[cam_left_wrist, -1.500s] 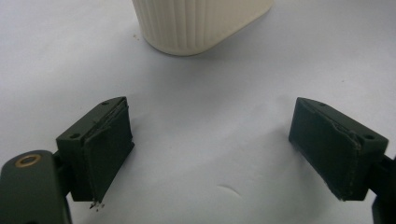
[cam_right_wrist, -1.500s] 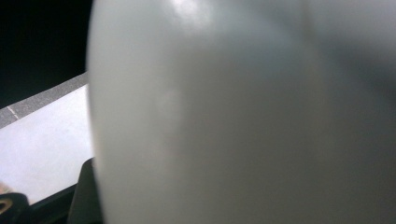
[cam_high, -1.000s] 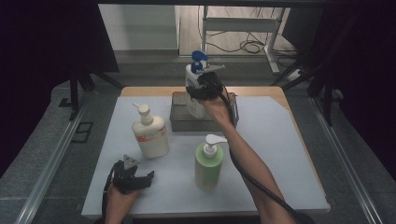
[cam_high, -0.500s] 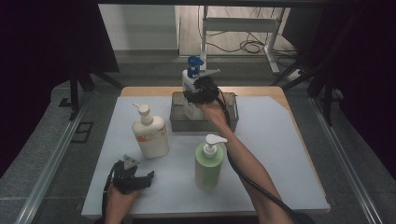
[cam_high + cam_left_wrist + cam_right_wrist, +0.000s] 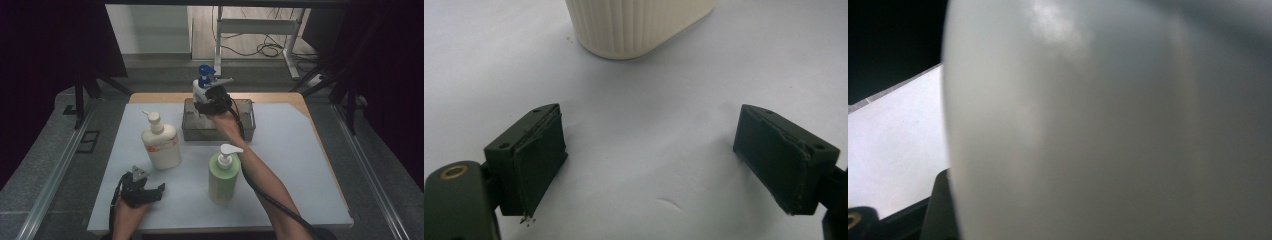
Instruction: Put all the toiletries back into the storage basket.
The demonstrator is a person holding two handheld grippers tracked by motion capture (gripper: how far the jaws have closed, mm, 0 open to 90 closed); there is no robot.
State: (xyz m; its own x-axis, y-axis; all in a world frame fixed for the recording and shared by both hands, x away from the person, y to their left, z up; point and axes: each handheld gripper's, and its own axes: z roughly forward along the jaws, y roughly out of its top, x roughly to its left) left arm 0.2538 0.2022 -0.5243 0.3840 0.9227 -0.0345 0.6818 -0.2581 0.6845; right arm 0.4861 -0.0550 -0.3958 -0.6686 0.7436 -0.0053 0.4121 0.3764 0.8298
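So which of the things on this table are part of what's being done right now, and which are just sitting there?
In use:
- white spray bottle with a blue trigger head, gripped by the right gripper
- clear rectangular plastic bin below it

Lying about:
- cream pump bottle with an orange label
- pale green pump bottle
- left gripper, fingers open on the white mat

White spray bottle [image 5: 201, 91] with blue head; green pump bottle [image 5: 224, 175]; cream bottle [image 5: 161, 146].

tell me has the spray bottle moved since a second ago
Yes. The spray bottle, held by the right tool, has shifted toward the far side of the basket and sits higher against it.
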